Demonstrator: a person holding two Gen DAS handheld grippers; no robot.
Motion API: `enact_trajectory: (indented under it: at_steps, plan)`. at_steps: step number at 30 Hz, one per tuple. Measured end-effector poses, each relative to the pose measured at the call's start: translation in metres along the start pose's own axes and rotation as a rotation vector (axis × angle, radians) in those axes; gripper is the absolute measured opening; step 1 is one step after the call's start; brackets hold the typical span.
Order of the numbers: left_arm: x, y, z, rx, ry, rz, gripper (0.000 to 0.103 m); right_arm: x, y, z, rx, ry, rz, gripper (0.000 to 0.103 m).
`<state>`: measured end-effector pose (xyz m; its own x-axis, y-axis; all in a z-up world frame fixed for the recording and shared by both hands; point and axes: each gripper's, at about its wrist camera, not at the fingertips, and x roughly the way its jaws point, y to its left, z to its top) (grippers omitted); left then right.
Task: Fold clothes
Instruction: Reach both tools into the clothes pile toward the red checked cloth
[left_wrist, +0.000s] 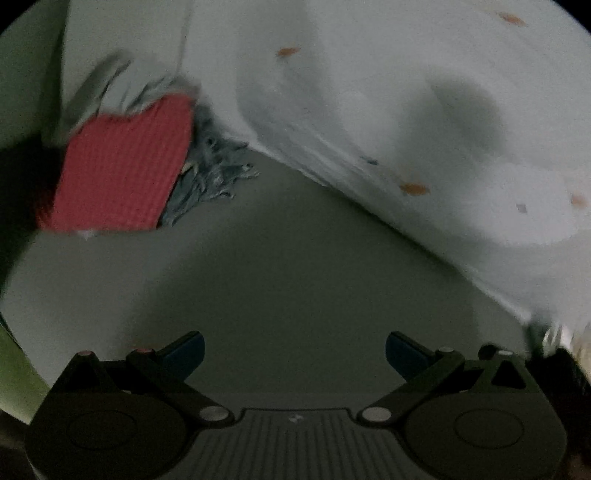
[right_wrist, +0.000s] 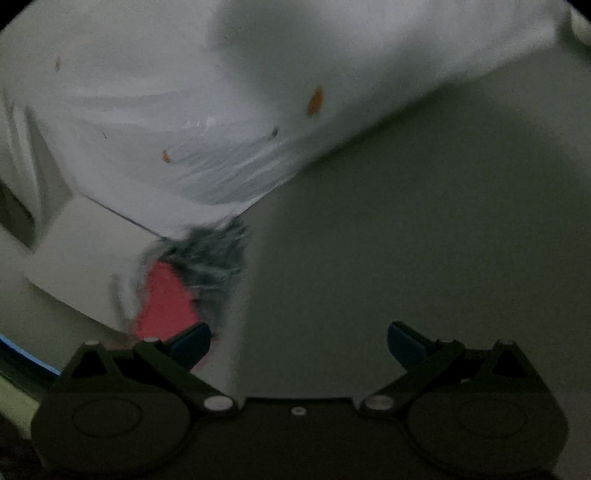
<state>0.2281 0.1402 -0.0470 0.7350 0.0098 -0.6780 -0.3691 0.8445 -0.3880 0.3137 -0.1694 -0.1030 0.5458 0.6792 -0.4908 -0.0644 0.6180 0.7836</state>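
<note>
In the left wrist view, a red waffle-textured cloth (left_wrist: 118, 166) lies at the far left, with a grey-blue fringed cloth (left_wrist: 214, 173) just beside it on its right. A white garment with small orange marks (left_wrist: 388, 110) spreads from the top across to the right, over the grey surface (left_wrist: 277, 277). The left claw (left_wrist: 294, 350) stands wide and holds nothing. In the right wrist view, the red cloth (right_wrist: 166, 299) sits lower left, the fringed cloth (right_wrist: 214, 254) touching it, the white garment (right_wrist: 221, 110) above. The right claw (right_wrist: 299, 347) is also wide, empty.
</note>
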Motion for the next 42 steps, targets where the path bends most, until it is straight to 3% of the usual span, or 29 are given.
enact_trajectory:
  at_steps: [3, 8, 11, 15, 20, 23, 25, 31, 35, 37, 39, 40, 42]
  plan:
    - [0.031, 0.035, 0.031, -0.115, 0.023, -0.058, 0.103, 0.038, -0.004, 0.002, 0.206, 0.056, 0.092, 0.103]
    - [0.075, 0.097, 0.08, -0.305, 0.024, -0.078, 0.103, 0.118, -0.008, 0.001, 0.582, 0.117, 0.263, 0.103]
    - [0.101, 0.135, 0.109, -0.419, 0.022, -0.087, 0.103, 0.172, 0.004, 0.002, 0.683, 0.156, 0.282, 0.102]
    - [0.136, 0.185, 0.148, -0.571, 0.02, -0.098, 0.103, 0.244, 0.045, 0.018, 0.595, 0.215, 0.25, 0.095]
    - [0.171, 0.239, 0.188, -0.717, 0.002, -0.079, 0.103, 0.338, 0.089, 0.03, 0.553, 0.297, 0.305, 0.081]
    - [0.183, 0.261, 0.205, -0.752, -0.01, -0.053, 0.102, 0.388, 0.108, 0.034, 0.579, 0.33, 0.358, 0.069]
    - [0.19, 0.271, 0.214, -0.766, -0.012, -0.036, 0.102, 0.405, 0.112, 0.035, 0.557, 0.344, 0.367, 0.066]
    - [0.211, 0.284, 0.231, -0.812, 0.015, -0.027, 0.103, 0.47, 0.15, 0.046, 0.363, 0.38, 0.354, 0.065]
    - [0.218, 0.277, 0.243, -0.795, 0.03, -0.029, 0.103, 0.491, 0.18, 0.049, 0.206, 0.381, 0.355, 0.065]
    - [0.22, 0.273, 0.248, -0.784, 0.035, -0.03, 0.103, 0.497, 0.191, 0.049, 0.133, 0.378, 0.356, 0.055]
    - [0.219, 0.269, 0.252, -0.785, 0.036, -0.035, 0.103, 0.498, 0.203, 0.048, 0.057, 0.372, 0.366, 0.017]
    - [0.218, 0.266, 0.255, -0.786, 0.038, -0.035, 0.103, 0.498, 0.207, 0.047, 0.021, 0.371, 0.368, 0.007]
    - [0.216, 0.259, 0.261, -0.785, 0.04, -0.028, 0.103, 0.488, 0.216, 0.046, -0.056, 0.349, 0.384, 0.002]
